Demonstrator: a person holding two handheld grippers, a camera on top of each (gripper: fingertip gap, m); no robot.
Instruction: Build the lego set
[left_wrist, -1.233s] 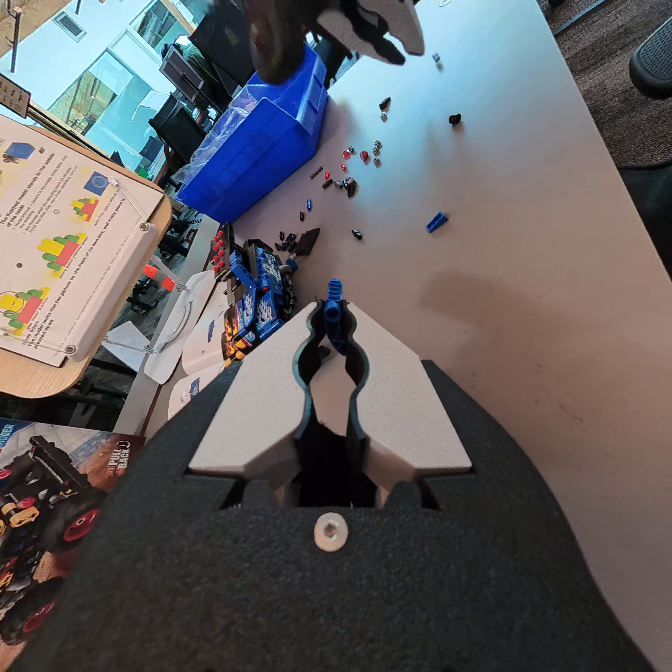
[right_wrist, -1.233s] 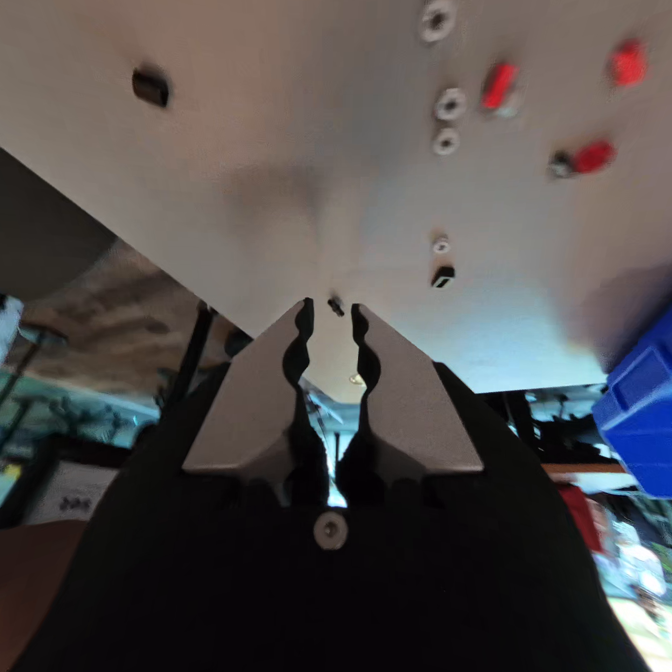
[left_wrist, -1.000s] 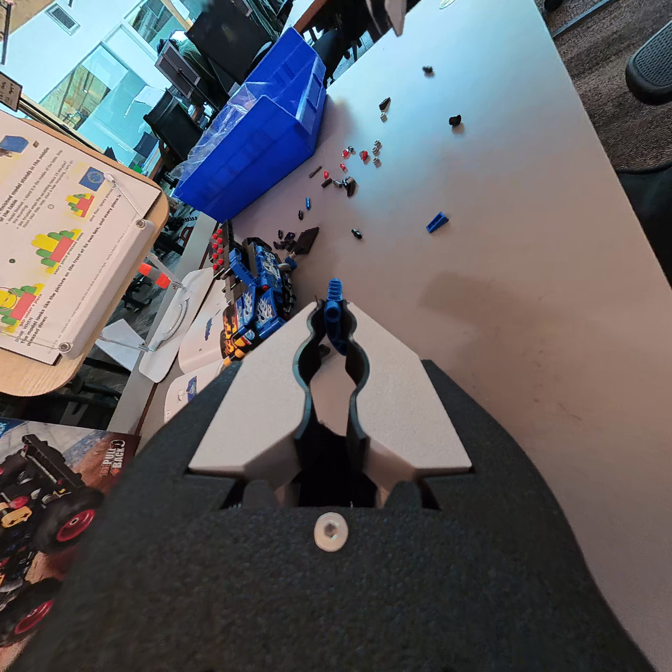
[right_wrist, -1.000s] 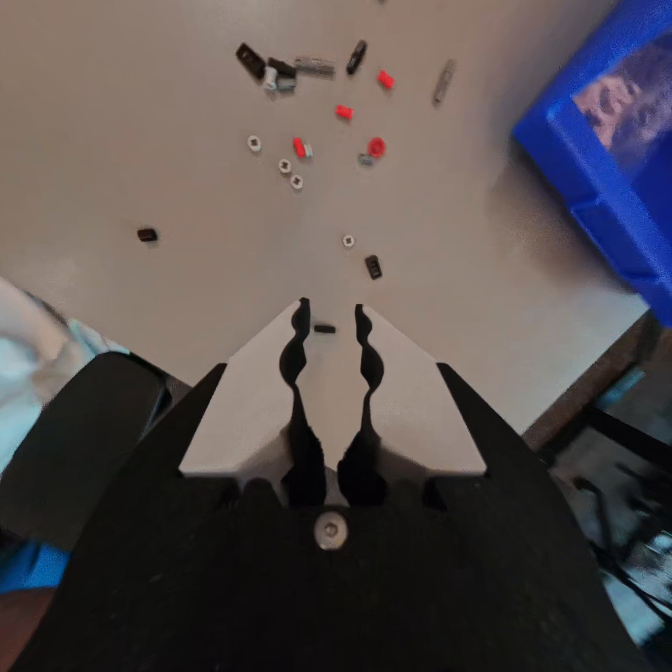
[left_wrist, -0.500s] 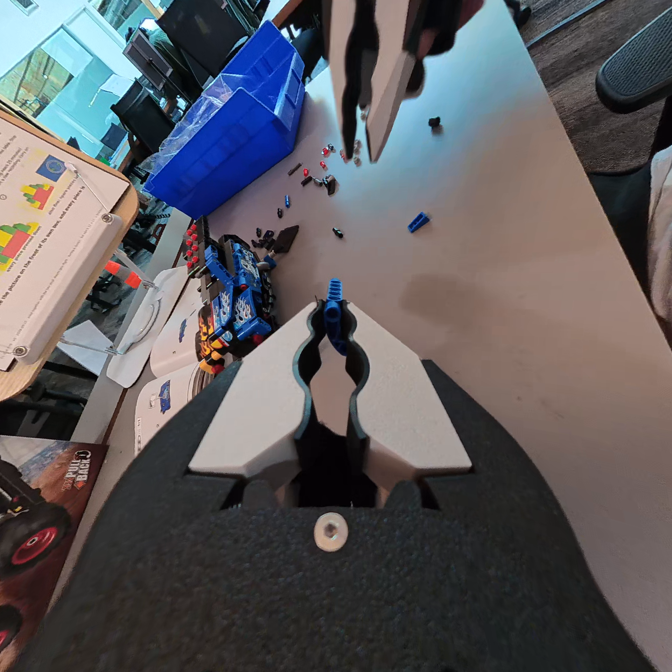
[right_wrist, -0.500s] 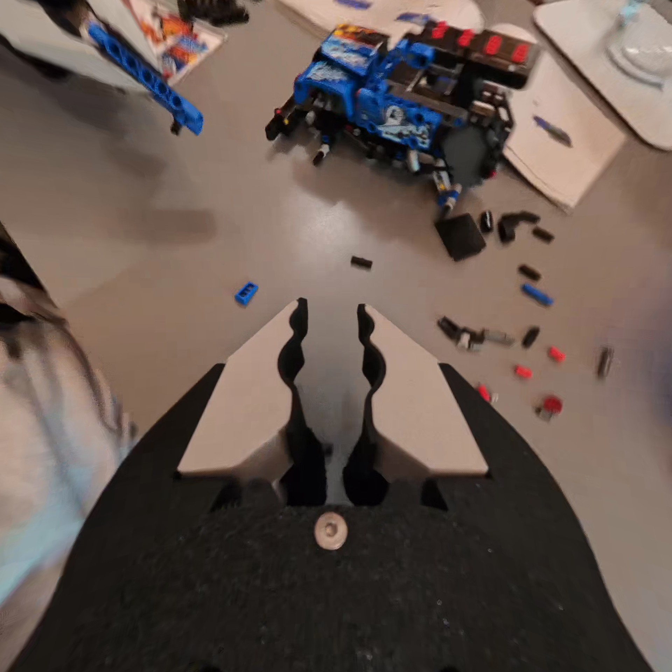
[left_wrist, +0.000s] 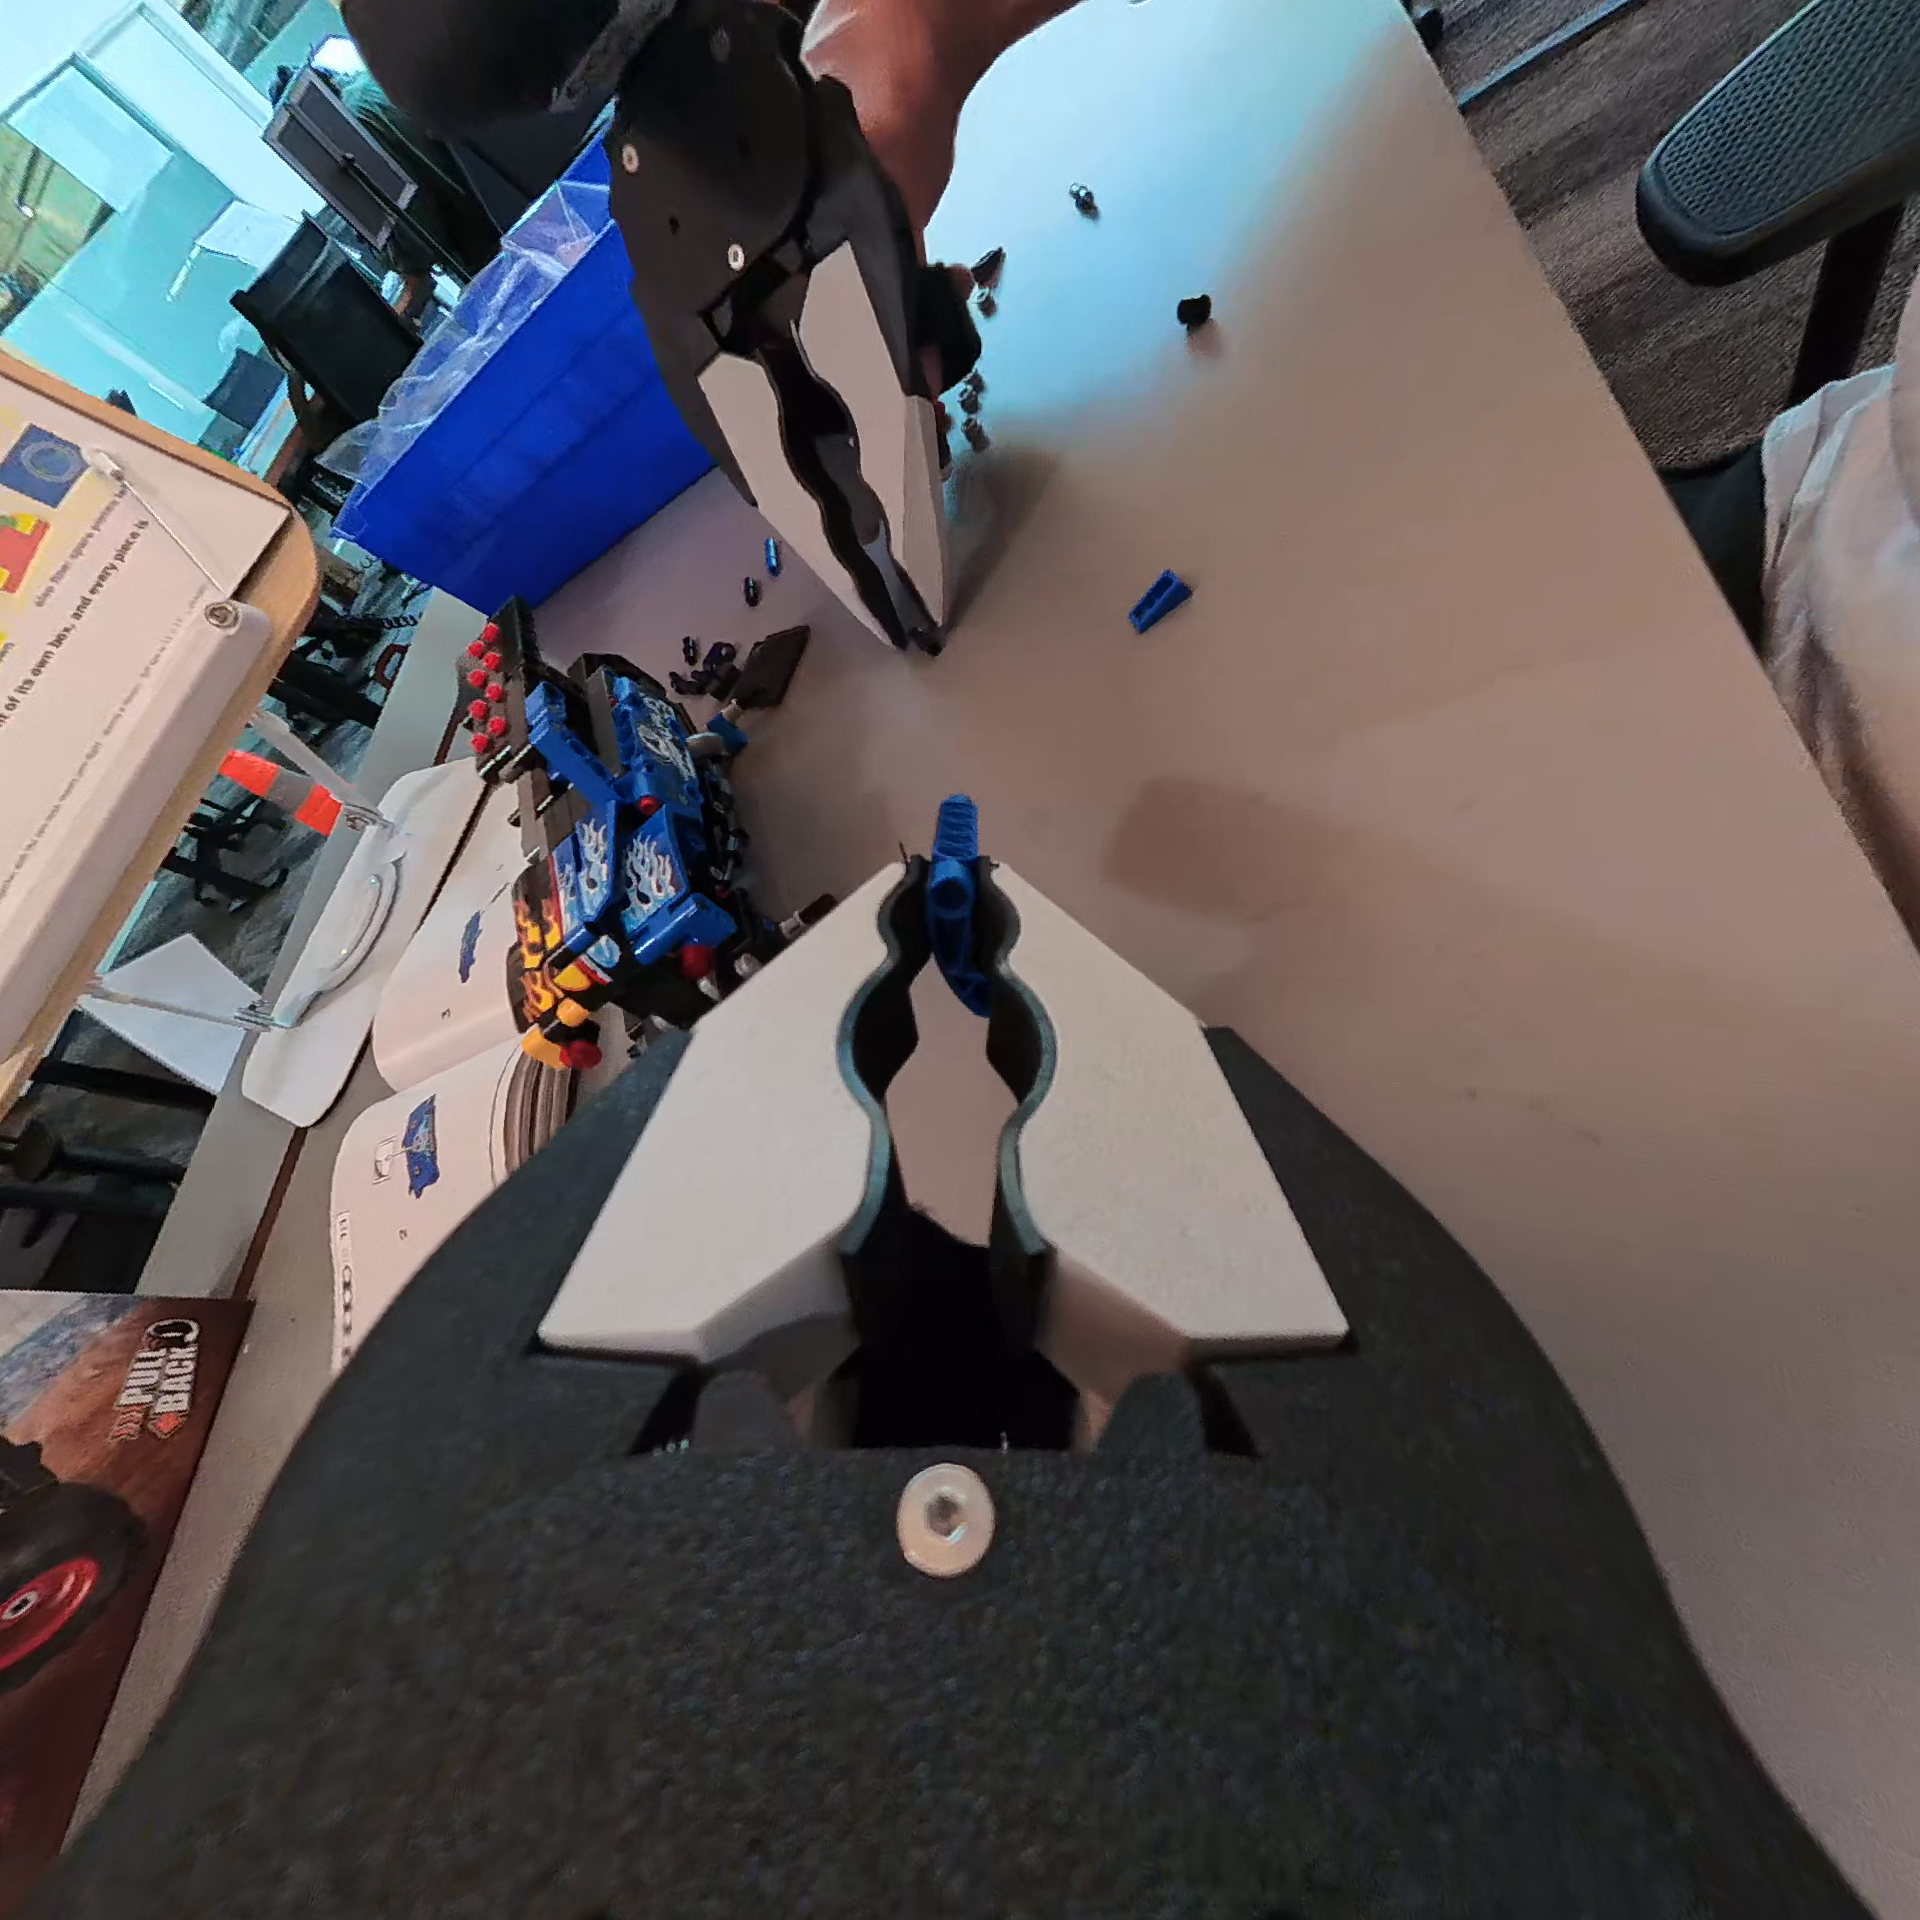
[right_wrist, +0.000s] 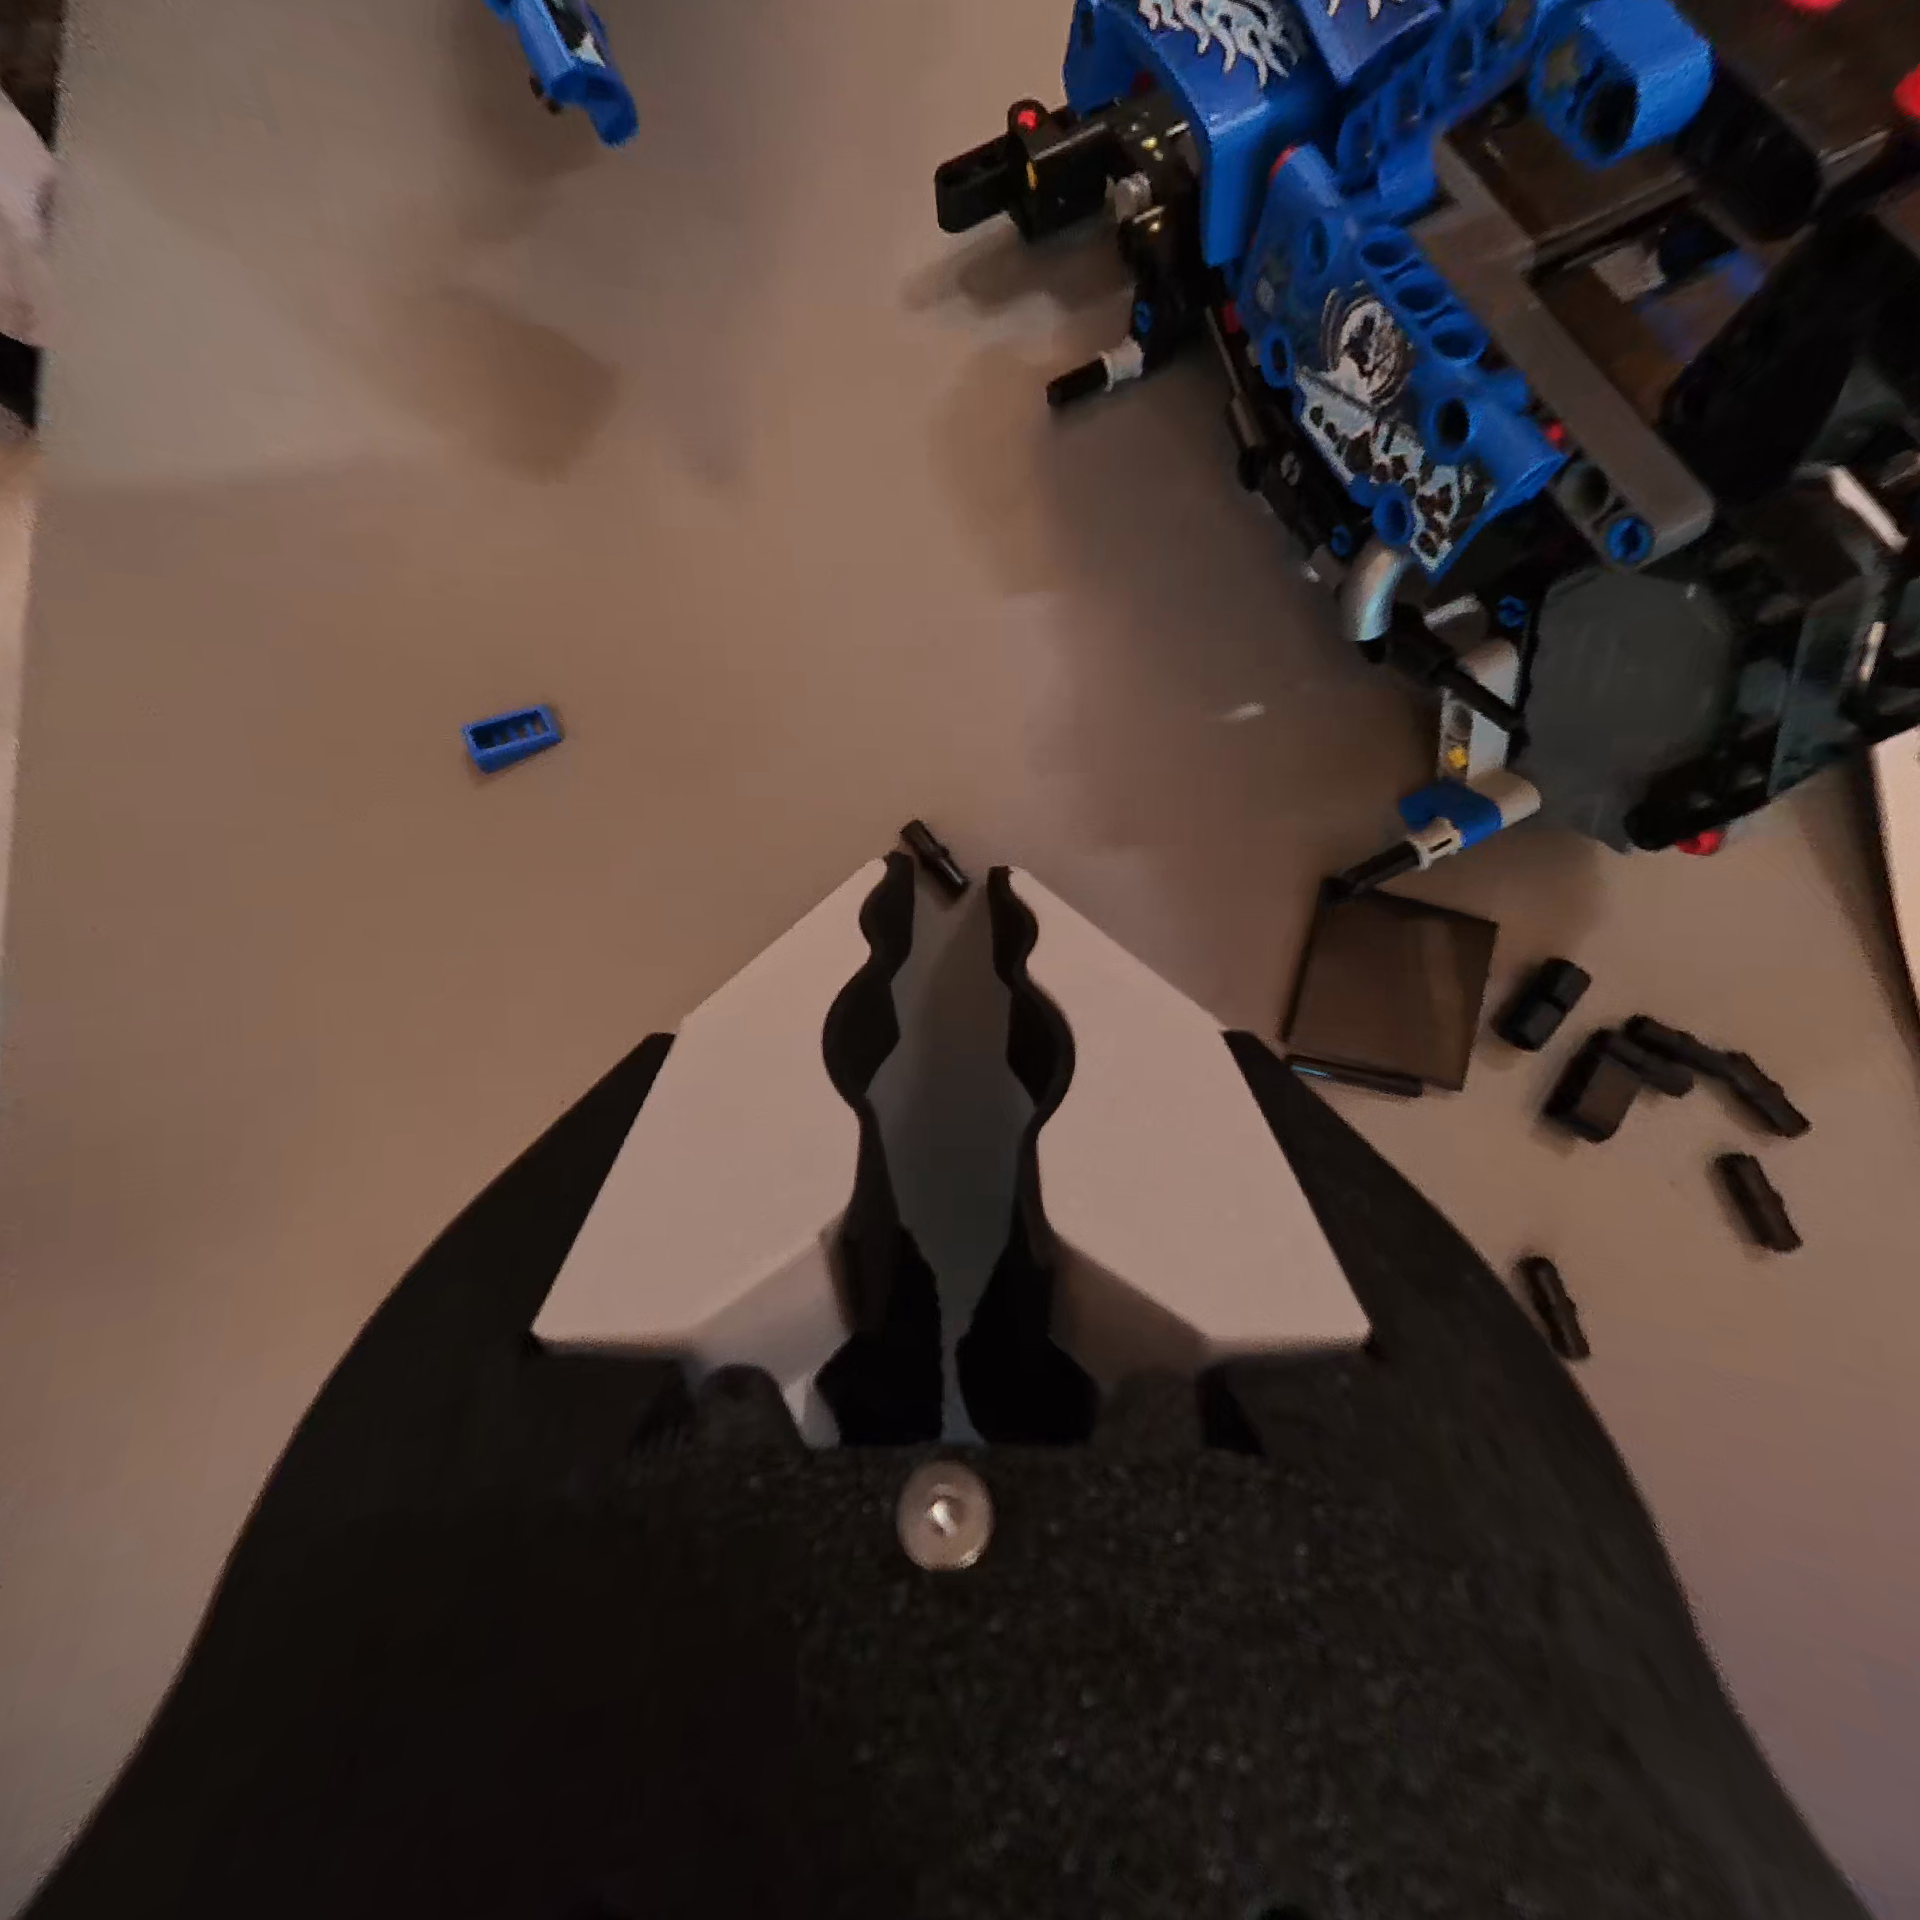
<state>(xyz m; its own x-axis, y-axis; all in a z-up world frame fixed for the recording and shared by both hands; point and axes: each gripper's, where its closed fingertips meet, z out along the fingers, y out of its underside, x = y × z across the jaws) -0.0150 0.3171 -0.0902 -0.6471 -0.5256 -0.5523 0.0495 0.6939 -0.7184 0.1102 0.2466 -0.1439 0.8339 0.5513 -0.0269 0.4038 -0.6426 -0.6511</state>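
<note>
**Pinching a blue beam while a black pin gets lined up**

Gripping is done by the left gripper (left_wrist: 948, 883); its tips are pressed onto a blue lego beam (left_wrist: 954, 894), which sticks out past them above the table (left_wrist: 1455, 935); the right gripper (right_wrist: 948, 878) is pointed down at the tabletop with its tips slightly parted, and a small black pin (right_wrist: 933, 856) is seen right at the gap, lying near the middle of the table; whether the pin is actually touched can't be told; a half-built blue truck (left_wrist: 613, 852) is parked toward the table's left edge, on the white instruction sheets (left_wrist: 436, 997); a little blue plate (right_wrist: 510, 737) is left by itself, well apart from the truck; loose black bits (right_wrist: 1662, 1081) are scattered just beside the truck; a blue bin (left_wrist: 520, 457) is sat at the far left corner.
</note>
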